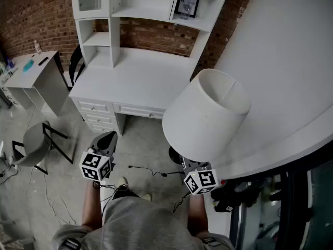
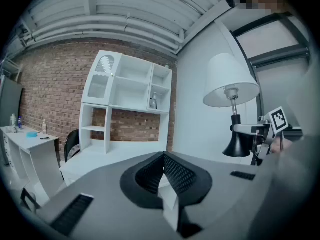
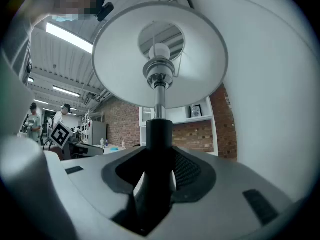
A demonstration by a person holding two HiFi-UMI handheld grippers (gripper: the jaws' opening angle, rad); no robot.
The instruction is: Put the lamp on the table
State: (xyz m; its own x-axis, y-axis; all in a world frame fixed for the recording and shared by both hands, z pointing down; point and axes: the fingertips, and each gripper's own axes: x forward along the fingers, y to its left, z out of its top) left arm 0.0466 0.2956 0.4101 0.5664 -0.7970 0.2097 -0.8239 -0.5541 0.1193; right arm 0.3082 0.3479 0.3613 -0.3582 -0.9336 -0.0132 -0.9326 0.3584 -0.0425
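Head view shows white desk (image 1: 140, 79) against brick wall (image 1: 31, 14); right fingers (image 3: 188, 170) clamp lamp (image 1: 205, 116), left fingers (image 2: 179, 174) closed.

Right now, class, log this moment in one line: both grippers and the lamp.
left gripper: shut, empty | right gripper: shut on lamp stem | lamp: in the air, not yet set down

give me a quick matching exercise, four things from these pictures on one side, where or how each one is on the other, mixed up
Things:
1. lamp
2. left gripper
3. picture frame
4. grey chair

Place or state:
a. on an upper shelf
b. jaws together, nothing between them
c. gripped by its black stem in the right gripper
d. left of the white desk in the head view

Pairs: 1-c, 2-b, 3-a, 4-d
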